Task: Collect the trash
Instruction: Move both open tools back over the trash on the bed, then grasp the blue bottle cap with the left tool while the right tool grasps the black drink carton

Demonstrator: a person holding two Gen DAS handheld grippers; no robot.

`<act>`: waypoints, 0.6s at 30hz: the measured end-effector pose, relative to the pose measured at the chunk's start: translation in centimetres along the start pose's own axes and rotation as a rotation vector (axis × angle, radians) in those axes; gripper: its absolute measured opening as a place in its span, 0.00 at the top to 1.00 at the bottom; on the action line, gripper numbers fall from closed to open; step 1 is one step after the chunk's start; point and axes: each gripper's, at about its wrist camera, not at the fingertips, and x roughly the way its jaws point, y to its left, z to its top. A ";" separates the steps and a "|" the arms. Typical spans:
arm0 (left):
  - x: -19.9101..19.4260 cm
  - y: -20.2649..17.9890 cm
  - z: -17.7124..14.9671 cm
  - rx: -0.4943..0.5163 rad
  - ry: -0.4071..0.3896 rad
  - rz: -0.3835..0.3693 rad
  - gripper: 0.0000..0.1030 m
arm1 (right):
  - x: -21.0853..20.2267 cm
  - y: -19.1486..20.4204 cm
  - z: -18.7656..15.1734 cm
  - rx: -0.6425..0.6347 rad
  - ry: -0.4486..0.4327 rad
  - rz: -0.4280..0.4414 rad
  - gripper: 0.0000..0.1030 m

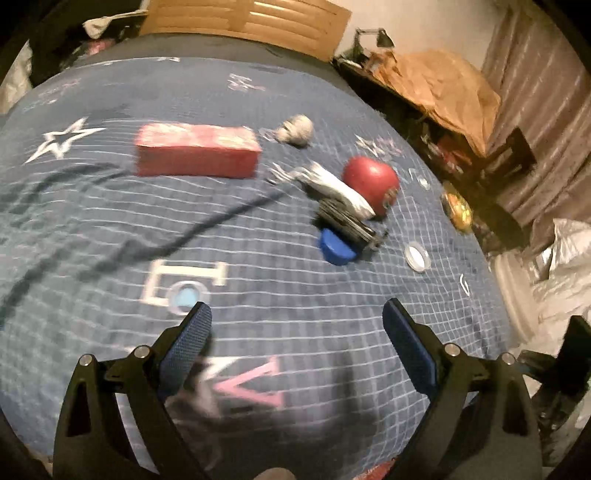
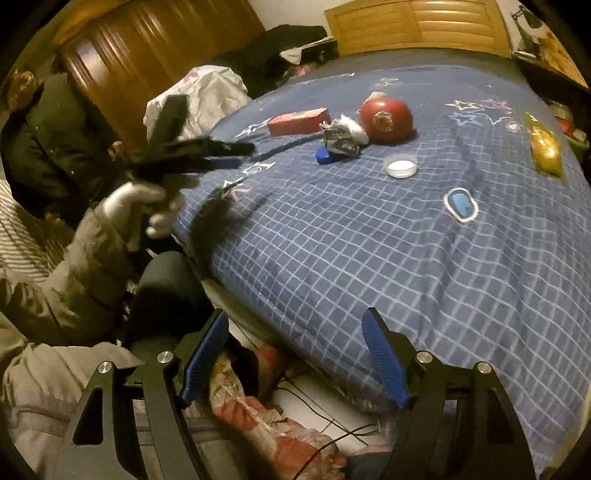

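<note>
Trash lies on a bed with a blue checked cover (image 1: 258, 354): a red box (image 1: 195, 151), a crumpled white paper ball (image 1: 297, 129), a round red jar (image 1: 369, 182), a crumpled silver wrapper (image 1: 340, 192), a blue cap (image 1: 336, 251), a white lid (image 1: 417, 256) and a yellow wrapper (image 1: 458, 210). My left gripper (image 1: 299, 325) hovers open over the cover, short of the pile, holding nothing. My right gripper (image 2: 295, 332) is open and empty over the bed's near edge. Its view shows the box (image 2: 297, 120), jar (image 2: 386, 118), wrapper (image 2: 343, 136), lid (image 2: 400, 164) and the blurred left gripper (image 2: 236, 149) in a gloved hand (image 2: 136, 199).
A wooden headboard (image 1: 247, 22) stands behind the bed. Brown paper (image 1: 443, 88) and clutter crowd the right side. A wardrobe (image 2: 147, 48), white bag (image 2: 199, 96) and dark clothes sit left of the bed. Patterned cloth (image 2: 258, 398) and cables lie on the floor below the edge.
</note>
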 end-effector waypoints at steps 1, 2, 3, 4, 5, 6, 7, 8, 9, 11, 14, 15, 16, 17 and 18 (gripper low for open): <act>-0.3 0.3 0.1 -0.011 -0.010 0.001 0.12 | 0.3 -0.2 0.5 0.007 -0.008 -0.013 0.27; -0.7 0.7 0.3 -0.020 -0.019 -0.002 0.11 | 0.3 -0.5 1.2 0.020 -0.026 -0.032 0.27; -0.8 1.1 0.4 -0.024 -0.026 -0.001 0.10 | 0.1 -0.9 1.6 0.030 -0.046 -0.046 0.27; -0.9 1.4 0.5 -0.028 -0.032 0.004 0.10 | -0.7 -1.2 1.8 0.036 -0.065 -0.056 0.27; -0.8 1.8 0.5 -0.031 -0.033 0.004 0.09 | -1.2 -1.5 2.1 0.043 -0.090 -0.070 0.27; -0.7 1.9 0.7 -0.034 -0.033 0.001 0.09 | -1.8 -1.7 2.8 0.057 -0.129 -0.096 0.27; -0.3 1.6 0.8 -0.031 -0.033 0.000 0.09 | -2.2 -2.1 3.1 0.068 -0.153 -0.114 0.27; 0.0 1.3 1.0 -0.021 -0.032 -0.004 0.09 | -2.7 -2.7 3.6 0.080 -0.171 -0.128 0.27; 0.3 1.0 1.0 -0.017 -0.032 -0.012 0.09 | -2.9 -3.0 3.9 0.098 -0.190 -0.139 0.27; 0.9 0.1 1.1 -0.010 -0.031 -0.033 0.09 | -2.8 -3.6 4.4 0.117 -0.196 -0.158 0.27; 3.2 -2.3 1.0 0.058 0.010 -0.047 0.09 | -1.9 -4.3 5.0 0.128 -0.189 -0.188 0.27; 4.1 -2.9 1.1 0.078 0.031 -0.037 0.09 | -1.6 -4.6 5.1 0.143 -0.194 -0.182 0.27; 4.6 -3.1 1.1 0.086 0.041 -0.028 0.09 | -1.4 -4.7 5.1 0.154 -0.198 -0.175 0.27; 5.4 -3.6 1.2 0.098 0.056 -0.027 0.09 | -1.0 -4.8 5.2 0.157 -0.198 -0.166 0.27; 6.1 -4.0 1.4 0.110 0.064 -0.030 0.09 | -0.7 -4.7 4.7 0.157 -0.195 -0.161 0.27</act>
